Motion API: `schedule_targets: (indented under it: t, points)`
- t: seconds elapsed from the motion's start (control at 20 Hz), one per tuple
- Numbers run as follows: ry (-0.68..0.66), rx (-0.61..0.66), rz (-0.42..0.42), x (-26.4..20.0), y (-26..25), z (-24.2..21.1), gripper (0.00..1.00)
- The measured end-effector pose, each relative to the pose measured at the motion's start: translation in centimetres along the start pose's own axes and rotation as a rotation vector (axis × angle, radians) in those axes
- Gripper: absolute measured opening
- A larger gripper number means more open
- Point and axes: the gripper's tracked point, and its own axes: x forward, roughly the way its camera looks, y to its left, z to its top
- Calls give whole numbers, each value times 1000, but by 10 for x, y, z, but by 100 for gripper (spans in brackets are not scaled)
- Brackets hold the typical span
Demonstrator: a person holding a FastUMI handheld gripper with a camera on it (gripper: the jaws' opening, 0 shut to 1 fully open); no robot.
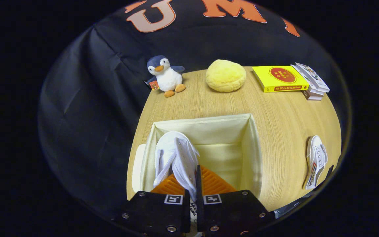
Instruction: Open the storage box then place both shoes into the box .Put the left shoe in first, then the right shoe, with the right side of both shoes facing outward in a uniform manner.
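The open cream fabric storage box (222,131) stands on the light wooden table (285,121), and the tool (192,184), its fingers closed nearly together, clamps a white canvas shoe (176,154) by its upper and holds it within the box's left half, toe pointing away. Two shoes are in sight: that one and a second white canvas shoe (315,161) lying on the table well to the right of the box. Along the table's far edge, against the black cloth wall, sit one plush penguin (164,75), one round yellow plush cushion (225,75), one yellow book (280,78) and a small stack of books (313,82).
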Motion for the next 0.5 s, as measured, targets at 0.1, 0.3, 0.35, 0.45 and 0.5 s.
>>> schedule_targets:
  t: [0.1, 0.3, 0.35, 0.45, 0.5]
  points:
    - [61, 22, 46, 10, 14, -12, 15]
    - [79, 41, 166, -4, 25, -15, 20]
    - [69, 31, 175, -8, 20, -13, 23]
    - [39, 24, 189, -18, 9, -6, 31]
    - [22, 24, 196, -25, 1, -2, 34]
